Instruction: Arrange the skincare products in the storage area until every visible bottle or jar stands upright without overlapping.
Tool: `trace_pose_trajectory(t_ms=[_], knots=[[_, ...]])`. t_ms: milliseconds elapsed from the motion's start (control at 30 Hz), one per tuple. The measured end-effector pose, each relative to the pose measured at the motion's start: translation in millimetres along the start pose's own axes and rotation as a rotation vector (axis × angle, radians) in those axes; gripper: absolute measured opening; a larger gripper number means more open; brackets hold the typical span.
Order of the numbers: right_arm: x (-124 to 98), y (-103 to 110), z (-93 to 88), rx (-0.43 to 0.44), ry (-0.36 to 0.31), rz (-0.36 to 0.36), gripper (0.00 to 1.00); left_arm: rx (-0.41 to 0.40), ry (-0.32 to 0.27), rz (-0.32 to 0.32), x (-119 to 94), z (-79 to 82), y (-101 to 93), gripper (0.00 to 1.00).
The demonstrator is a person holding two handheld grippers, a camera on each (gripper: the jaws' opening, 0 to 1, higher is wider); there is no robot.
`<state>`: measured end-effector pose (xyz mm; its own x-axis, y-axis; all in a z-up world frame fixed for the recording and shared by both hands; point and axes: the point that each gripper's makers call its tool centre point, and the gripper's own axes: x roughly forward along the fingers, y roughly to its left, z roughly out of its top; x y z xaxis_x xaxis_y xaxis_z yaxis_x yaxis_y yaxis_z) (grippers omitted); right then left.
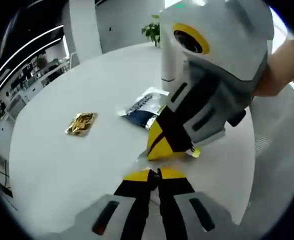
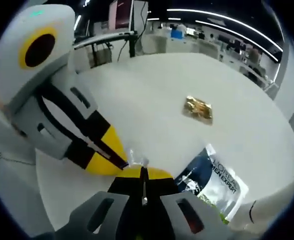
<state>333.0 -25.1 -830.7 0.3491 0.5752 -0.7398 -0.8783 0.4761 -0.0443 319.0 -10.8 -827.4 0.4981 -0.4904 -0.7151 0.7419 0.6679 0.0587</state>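
Nearby, both grippers meeting low on white tabletop (image 1: 61, 165); left gripper (image 1: 154, 175) fingers closed, empty-looking; right gripper (image 2: 142, 177) fingers closed, pinching small clear sachet (image 2: 136, 159) corner, seemingly; blue sachet (image 2: 214, 182) flat just beside; gold sachet (image 2: 198, 109) well apart. Risk: thin film slipping out, or tearing under two-sided pull.

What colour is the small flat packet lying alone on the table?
Shiny gold; the small packet shows best in the right gripper view, out on the white table.

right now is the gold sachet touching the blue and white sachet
Apart. The left gripper view shows bare white table between the gold sachet and the blue and white sachet; the right gripper view shows the same gap.
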Motion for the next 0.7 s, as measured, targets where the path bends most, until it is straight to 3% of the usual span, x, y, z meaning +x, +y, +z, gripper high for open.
trace_pose_trajectory(t_ms=[200, 500, 700], knots=[[-3, -6, 3.7, -0.009, -0.017, -0.031, 0.06, 0.033, 0.020, 0.002, -1, 3.6, -5.2, 0.07], [-23, -20, 24.3, -0.014, -0.104, -0.074, 0.06, 0.034, 0.021, -0.002, 0, 1.3, -3.7, 0.05], [-28, -19, 19.9, 0.003, -0.099, -0.084, 0.08, 0.035, 0.026, -0.006, -1, 2.8, -4.5, 0.06]])
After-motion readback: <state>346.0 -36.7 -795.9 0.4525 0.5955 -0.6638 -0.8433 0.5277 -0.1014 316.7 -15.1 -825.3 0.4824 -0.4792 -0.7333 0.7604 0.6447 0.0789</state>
